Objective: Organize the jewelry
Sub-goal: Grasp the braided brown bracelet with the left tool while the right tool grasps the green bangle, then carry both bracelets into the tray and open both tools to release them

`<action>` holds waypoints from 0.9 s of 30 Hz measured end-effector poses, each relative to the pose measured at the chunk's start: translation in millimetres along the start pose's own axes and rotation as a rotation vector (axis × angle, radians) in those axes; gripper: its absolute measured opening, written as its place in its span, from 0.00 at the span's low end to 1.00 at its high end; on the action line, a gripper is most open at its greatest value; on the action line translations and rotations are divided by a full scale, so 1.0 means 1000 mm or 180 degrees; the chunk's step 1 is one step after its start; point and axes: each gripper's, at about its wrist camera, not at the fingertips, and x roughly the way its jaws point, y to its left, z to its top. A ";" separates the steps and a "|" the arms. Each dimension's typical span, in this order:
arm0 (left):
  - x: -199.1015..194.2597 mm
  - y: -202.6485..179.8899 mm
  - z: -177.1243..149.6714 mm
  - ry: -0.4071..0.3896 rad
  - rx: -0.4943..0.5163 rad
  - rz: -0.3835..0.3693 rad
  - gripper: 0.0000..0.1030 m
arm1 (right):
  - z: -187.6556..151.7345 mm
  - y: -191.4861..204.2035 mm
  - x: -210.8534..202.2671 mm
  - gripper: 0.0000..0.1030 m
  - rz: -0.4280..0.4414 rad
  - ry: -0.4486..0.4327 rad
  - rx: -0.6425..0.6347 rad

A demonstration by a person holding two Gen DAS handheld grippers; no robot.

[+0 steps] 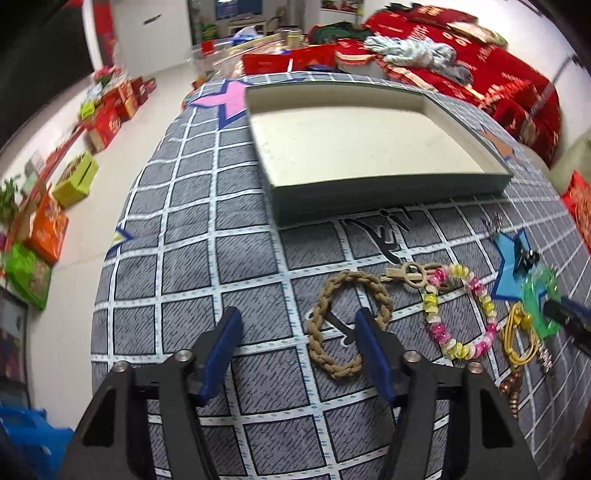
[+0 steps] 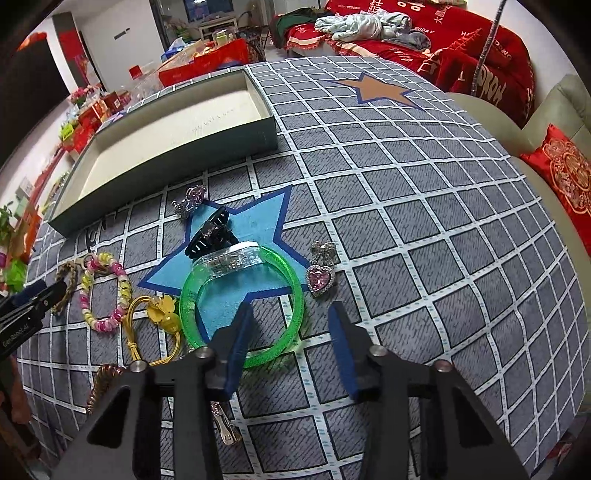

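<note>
My left gripper (image 1: 297, 319) is open, low over the grid cloth; its right finger overlaps a tan braided bracelet (image 1: 345, 321). Right of it lie a pink-yellow bead bracelet (image 1: 461, 306), a yellow cord (image 1: 521, 332) and a green bangle (image 1: 543, 295). An empty cream-lined box (image 1: 369, 136) stands beyond. My right gripper (image 2: 291, 314) is open; its left finger overlaps the green bangle (image 2: 243, 291). A black hair claw (image 2: 212, 236), a pink heart brooch (image 2: 320, 277), a crystal clip (image 2: 190, 201) and the bead bracelet (image 2: 105, 291) lie around.
The cloth-covered table (image 2: 406, 184) has star patches. A red-draped sofa with clothes (image 2: 406, 33) stands behind. Boxes and bags (image 1: 55, 206) crowd the floor at left. A copper coil (image 2: 101, 384) and a metal clip (image 2: 223, 424) lie near my right gripper.
</note>
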 end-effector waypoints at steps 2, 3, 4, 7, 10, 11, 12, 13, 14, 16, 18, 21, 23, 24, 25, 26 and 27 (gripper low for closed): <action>-0.002 -0.007 0.000 -0.0034 0.0119 -0.0031 0.59 | 0.000 0.001 0.000 0.32 -0.0029 0.0000 -0.0026; -0.003 -0.010 -0.001 -0.0042 0.0171 -0.0044 0.54 | -0.001 0.001 -0.001 0.27 -0.0034 -0.0001 -0.0031; -0.004 -0.013 -0.001 -0.0050 0.0216 -0.0061 0.44 | -0.001 0.000 -0.001 0.23 -0.0033 -0.0003 -0.0027; -0.006 -0.022 -0.002 -0.0056 0.0346 -0.0106 0.23 | -0.003 -0.003 -0.002 0.11 0.0029 -0.0008 0.0012; -0.008 -0.019 -0.002 -0.0028 0.0236 -0.0291 0.23 | -0.004 -0.008 -0.004 0.08 0.0122 -0.0015 0.0093; -0.008 -0.016 -0.001 -0.0012 0.0188 -0.0350 0.23 | -0.004 -0.011 -0.006 0.08 0.0160 -0.0031 0.0115; -0.010 -0.013 0.000 0.0002 0.0117 -0.0426 0.23 | -0.004 -0.011 -0.008 0.08 0.0181 -0.0050 0.0127; -0.012 -0.010 0.000 -0.0009 0.0073 -0.0475 0.23 | -0.004 -0.012 -0.011 0.08 0.0199 -0.0074 0.0126; -0.015 -0.007 -0.001 -0.0029 0.0055 -0.0495 0.23 | -0.003 -0.012 -0.014 0.08 0.0214 -0.0102 0.0120; -0.019 -0.005 0.000 -0.0051 0.0037 -0.0518 0.23 | 0.000 -0.012 -0.020 0.08 0.0230 -0.0165 0.0095; -0.024 -0.003 0.002 -0.0089 0.0036 -0.0557 0.23 | 0.004 -0.012 -0.027 0.08 0.0240 -0.0224 0.0069; -0.032 -0.003 0.006 -0.0135 0.0036 -0.0592 0.23 | 0.010 -0.011 -0.034 0.08 0.0303 -0.0280 0.0068; -0.035 -0.003 0.012 -0.0150 0.0012 -0.0646 0.23 | 0.016 -0.010 -0.039 0.08 0.0353 -0.0315 0.0061; -0.038 -0.003 0.015 -0.0171 0.0000 -0.0677 0.23 | 0.020 -0.008 -0.041 0.08 0.0388 -0.0337 0.0062; -0.041 -0.003 0.019 -0.0198 -0.0005 -0.0690 0.23 | 0.024 -0.007 -0.044 0.08 0.0419 -0.0354 0.0060; -0.043 -0.004 0.022 -0.0213 -0.0007 -0.0698 0.23 | 0.027 -0.005 -0.045 0.08 0.0450 -0.0367 0.0056; -0.046 -0.004 0.026 -0.0238 -0.0015 -0.0718 0.23 | 0.033 -0.003 -0.047 0.08 0.0489 -0.0386 0.0044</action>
